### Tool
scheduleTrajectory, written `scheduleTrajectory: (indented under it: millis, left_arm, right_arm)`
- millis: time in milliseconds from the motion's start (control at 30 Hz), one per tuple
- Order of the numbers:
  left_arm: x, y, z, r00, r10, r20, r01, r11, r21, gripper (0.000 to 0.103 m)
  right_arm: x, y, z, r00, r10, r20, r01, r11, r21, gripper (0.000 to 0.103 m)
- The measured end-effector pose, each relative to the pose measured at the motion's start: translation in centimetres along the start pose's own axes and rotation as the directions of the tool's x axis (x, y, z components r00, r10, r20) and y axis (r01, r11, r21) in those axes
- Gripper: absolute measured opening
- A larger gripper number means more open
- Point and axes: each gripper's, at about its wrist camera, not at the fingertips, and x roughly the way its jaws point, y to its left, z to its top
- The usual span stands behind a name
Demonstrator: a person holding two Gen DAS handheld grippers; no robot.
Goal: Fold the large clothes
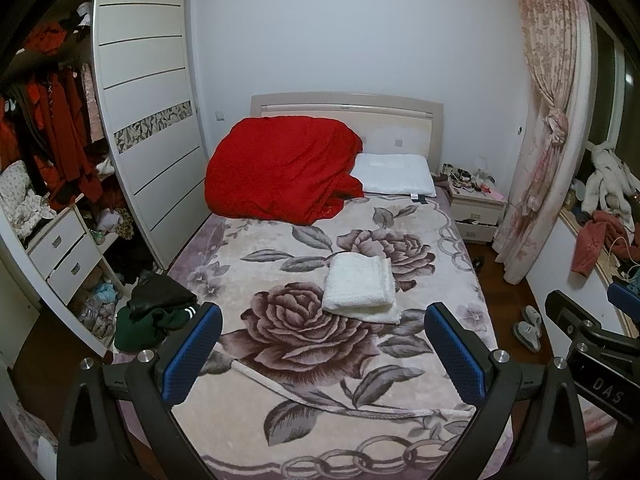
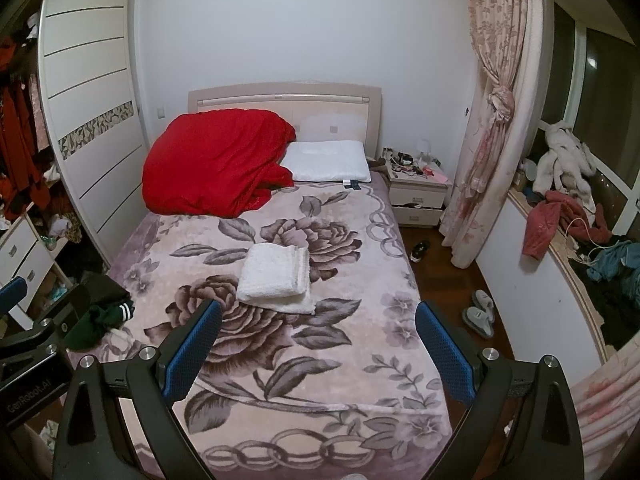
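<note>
A white fleecy garment [image 1: 362, 290] lies folded in a neat rectangle on the middle of the floral blanket [image 1: 304, 364] that covers the bed; it also shows in the right wrist view [image 2: 276, 278]. My left gripper [image 1: 322, 352] is open and empty, held above the foot of the bed, well short of the garment. My right gripper [image 2: 318, 350] is open and empty too, beside the left one. A dark green and black pile of clothes [image 1: 158, 312] lies at the bed's left edge [image 2: 102, 312].
A red quilt [image 1: 280, 168] and a white pillow [image 1: 394, 174] lie at the headboard. An open wardrobe [image 1: 52, 168] stands left. A nightstand [image 1: 476, 206], curtain [image 1: 540, 152] and slippers [image 1: 528, 326] are right, with clothes on the window ledge [image 2: 568, 216].
</note>
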Motion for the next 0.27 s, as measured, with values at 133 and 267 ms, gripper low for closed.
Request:
scheduleTrajectory:
  millis: [133,267]
  left_arm:
    - [0.05,0.02,0.17,1.0,-0.003,0.003,0.003,1.0,-0.002,0.103]
    - [-0.05,0.28,0.56,1.0,0.007,0.012,-0.006,1.0,-0.015,0.103]
  right_arm:
    - [-0.35,0.19,-0.4,1.0,0.001,-0.002,-0.001,1.0,0.004,0.099]
    - [-0.59,0.78,-0.21,1.0,0.001,-0.001,-0.001,1.0,0.011,0.099]
